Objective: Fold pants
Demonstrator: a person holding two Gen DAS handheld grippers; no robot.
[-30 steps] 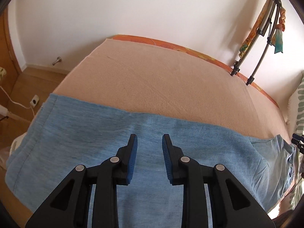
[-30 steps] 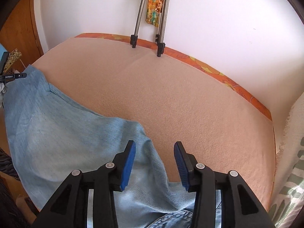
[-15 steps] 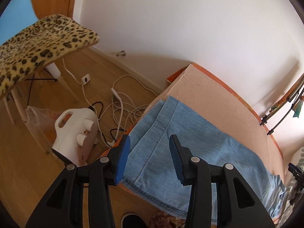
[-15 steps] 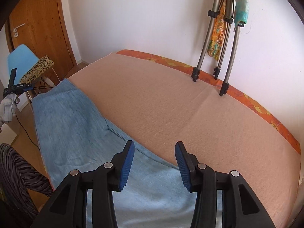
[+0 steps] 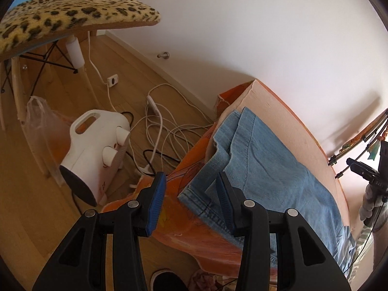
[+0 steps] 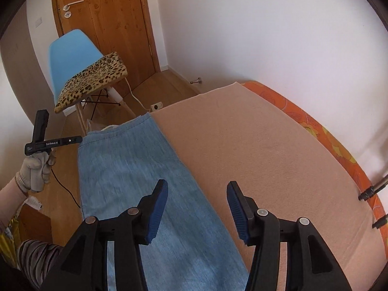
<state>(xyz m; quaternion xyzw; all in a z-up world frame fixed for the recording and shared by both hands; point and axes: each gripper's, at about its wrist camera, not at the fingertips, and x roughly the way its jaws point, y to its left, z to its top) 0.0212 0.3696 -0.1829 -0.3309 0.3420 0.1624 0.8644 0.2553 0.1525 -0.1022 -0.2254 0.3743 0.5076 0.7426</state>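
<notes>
The pants [image 5: 271,169] lie lengthwise along the near edge of the bed [image 6: 254,145], already doubled leg on leg, with the hem ends [image 5: 208,194] hanging slightly over the mattress corner. The left hand-held gripper [image 5: 191,201] hovers just at those hems, its jaws apart and holding nothing; the right-hand jaw overlaps the lower hem in the wrist view, while the left-hand jaw sits over the orange sheet [image 5: 194,232] off the side of the fabric. The right hand-held gripper [image 6: 197,208] hangs above the mid-length of the denim, jaws likewise wide and empty, its left jaw over the cloth and its right jaw over the bare peach blanket beyond the pants' far edge.

The step in hand looks like seizing the leg ends to carry them toward the waist. To do it well, the left hand-held gripper should shift a little to its right so both hems fall between the jaws, then close on both layers together; catching only the top leg would let the lower one trail. The two hems sit staggered here, so squaring them first helps. The right hand-held gripper would best press or pinch near the intended fold line, slightly to its left, so the fabric does not slide off the bed edge.
</notes>
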